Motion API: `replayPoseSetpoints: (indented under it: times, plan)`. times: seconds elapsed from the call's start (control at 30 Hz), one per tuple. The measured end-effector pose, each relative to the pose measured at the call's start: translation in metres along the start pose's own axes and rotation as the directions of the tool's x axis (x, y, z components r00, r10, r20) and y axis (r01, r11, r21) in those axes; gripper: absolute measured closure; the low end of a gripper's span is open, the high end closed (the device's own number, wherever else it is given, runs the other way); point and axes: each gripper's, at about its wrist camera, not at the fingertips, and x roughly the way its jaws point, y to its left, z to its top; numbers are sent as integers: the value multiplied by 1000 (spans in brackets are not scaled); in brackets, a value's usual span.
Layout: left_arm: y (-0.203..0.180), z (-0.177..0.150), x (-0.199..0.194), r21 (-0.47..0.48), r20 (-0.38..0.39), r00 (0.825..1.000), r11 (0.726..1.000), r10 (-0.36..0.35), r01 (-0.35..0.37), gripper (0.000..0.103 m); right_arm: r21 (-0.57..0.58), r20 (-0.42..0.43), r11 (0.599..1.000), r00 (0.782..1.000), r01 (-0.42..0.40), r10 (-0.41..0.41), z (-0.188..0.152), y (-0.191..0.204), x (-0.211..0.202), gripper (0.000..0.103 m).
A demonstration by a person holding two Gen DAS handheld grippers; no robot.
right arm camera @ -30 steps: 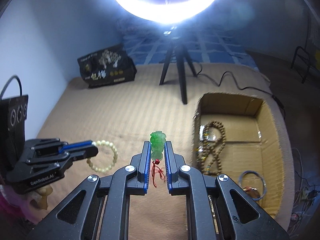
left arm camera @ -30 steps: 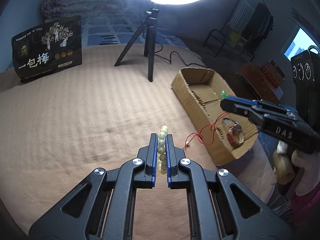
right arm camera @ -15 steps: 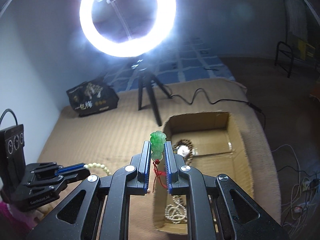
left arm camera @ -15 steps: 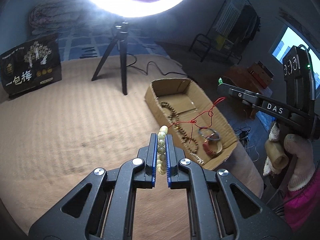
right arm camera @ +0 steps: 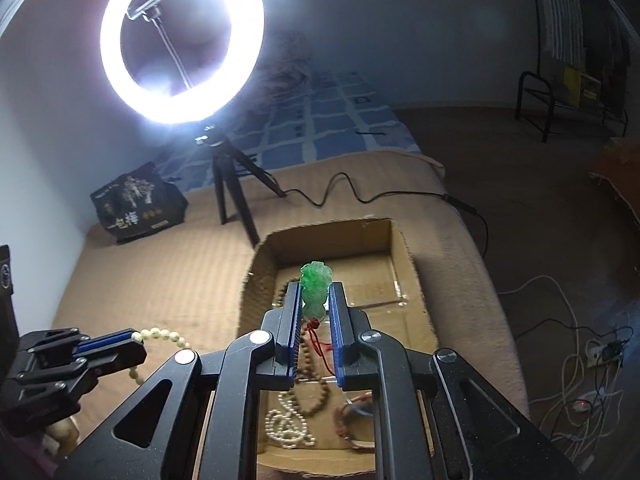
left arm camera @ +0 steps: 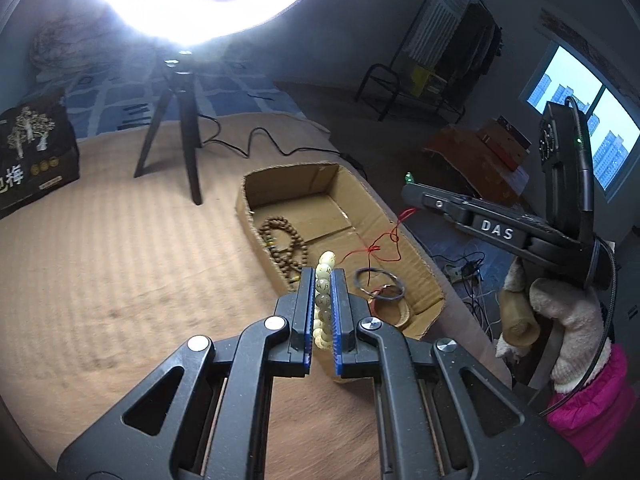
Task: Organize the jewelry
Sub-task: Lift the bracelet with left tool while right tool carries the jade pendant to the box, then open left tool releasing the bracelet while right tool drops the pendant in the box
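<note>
My left gripper [left arm camera: 323,280] is shut on a pale bead bracelet [left arm camera: 323,300], held above the near left edge of a cardboard box [left arm camera: 256,184]. My right gripper [right arm camera: 316,292] is shut on a green jade pendant [right arm camera: 316,286] with a red cord [left arm camera: 380,242] that hangs down over the box [right arm camera: 404,256]. In the box lie a brown bead necklace [left arm camera: 286,240], a dark bangle [left arm camera: 380,284], a white bead strand [right arm camera: 286,426] and a red bangle [right arm camera: 352,420]. The left gripper [right arm camera: 136,344] and its bracelet [right arm camera: 160,334] show at the lower left of the right wrist view.
A ring light on a black tripod [left arm camera: 182,120] stands on the tan bed cover behind the box, its cable [left arm camera: 256,140] trailing right. A black snack bag [left arm camera: 32,160] stands at the far left. The bed edge drops off right of the box, with cables on the floor [right arm camera: 580,380].
Both grippers have moved toward and over the box; the pendant now hangs above its middle, and the bracelet has come closer to the box's near left edge.
</note>
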Motion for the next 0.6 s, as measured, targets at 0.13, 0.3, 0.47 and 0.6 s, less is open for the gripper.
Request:
replayPoseSetpoints:
  times: [0.13,0.3,0.47,0.6]
  plan:
    - [-8,-2,14,9,-23,1000,1000,-5,5,98,9,-13,1000,1000,16,-16,0,-9,7,92]
    - [-17,-6,31,22,-52,999,1000,-4,5,98,22,-34,999,999,25,-24,-3,-16,16,92]
    - [-22,-12,43,27,-75,997,1000,-3,5,98,25,-64,999,997,34,-33,-6,-19,25,92]
    - [-24,-15,48,36,-87,996,999,-3,6,98,42,-81,999,996,32,-29,-8,-22,29,91]
